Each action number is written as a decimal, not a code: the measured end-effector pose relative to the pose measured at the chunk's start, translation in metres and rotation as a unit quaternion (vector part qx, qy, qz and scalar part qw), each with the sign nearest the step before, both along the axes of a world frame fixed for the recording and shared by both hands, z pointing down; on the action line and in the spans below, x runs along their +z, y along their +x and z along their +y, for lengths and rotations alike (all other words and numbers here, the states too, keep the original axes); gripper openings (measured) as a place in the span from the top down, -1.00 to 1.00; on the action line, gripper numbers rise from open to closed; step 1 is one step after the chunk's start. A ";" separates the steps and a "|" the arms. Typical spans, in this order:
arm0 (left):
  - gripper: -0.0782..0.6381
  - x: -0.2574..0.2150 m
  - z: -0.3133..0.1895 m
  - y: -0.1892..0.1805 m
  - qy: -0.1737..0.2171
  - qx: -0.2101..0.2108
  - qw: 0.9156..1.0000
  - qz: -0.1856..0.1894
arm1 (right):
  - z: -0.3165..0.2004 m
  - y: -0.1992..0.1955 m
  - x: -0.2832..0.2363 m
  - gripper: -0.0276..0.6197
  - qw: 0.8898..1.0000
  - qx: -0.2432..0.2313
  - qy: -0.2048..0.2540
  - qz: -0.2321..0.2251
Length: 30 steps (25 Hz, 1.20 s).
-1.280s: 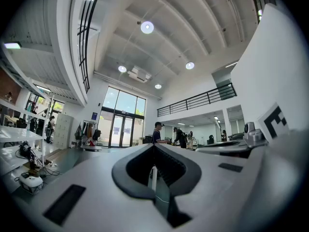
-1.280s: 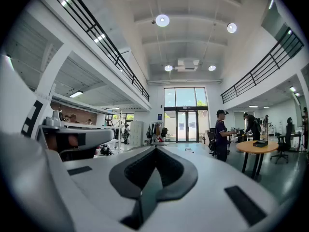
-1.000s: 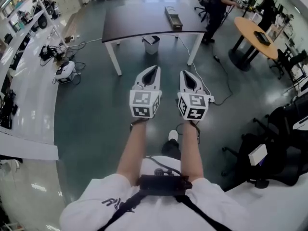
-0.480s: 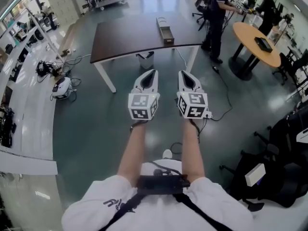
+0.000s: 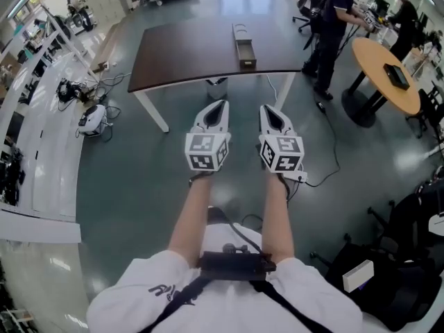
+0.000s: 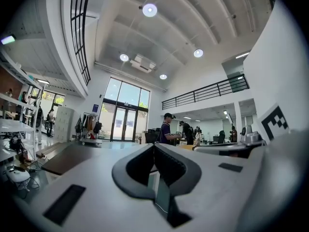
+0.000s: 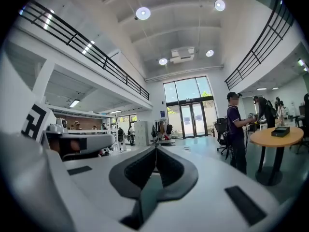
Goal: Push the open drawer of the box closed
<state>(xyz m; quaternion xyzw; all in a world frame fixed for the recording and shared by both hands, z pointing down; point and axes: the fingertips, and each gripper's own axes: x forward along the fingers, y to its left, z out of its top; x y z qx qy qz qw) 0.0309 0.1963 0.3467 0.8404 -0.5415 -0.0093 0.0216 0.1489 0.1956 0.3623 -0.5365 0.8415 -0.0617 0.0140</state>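
Desk (image 5: 187, 54) now sits nearer & bigger in head view than a sec ago, so the person's walking up to it. Box (image 5: 241, 33) lies right of desk's middle, its open drawer (image 5: 245, 55) reaching twd the near edge. Left tool (image 5: 220, 104) & right tool (image 5: 268, 108): jaws together on both, nothing in them, held side by side over the floor, well short of desk. Approach only; push not begun.

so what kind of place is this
Most likely a big open lab or workshop hall: a dark work table, people at a round table, equipment and cables lying about, and a railed mezzanine.
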 end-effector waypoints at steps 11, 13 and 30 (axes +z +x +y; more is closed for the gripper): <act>0.75 0.041 -0.139 0.016 -0.017 0.021 1.000 0.012 | -0.129 0.001 0.047 0.90 0.999 -0.004 -0.031 0.023; 0.75 0.046 -0.181 0.011 -0.024 0.020 0.999 0.019 | -0.168 0.001 0.053 0.90 0.999 0.000 -0.036 0.022; 0.75 0.078 -0.505 -0.046 -0.055 0.046 0.997 0.015 | -0.495 -0.071 0.078 0.90 0.997 -0.017 -0.069 -0.006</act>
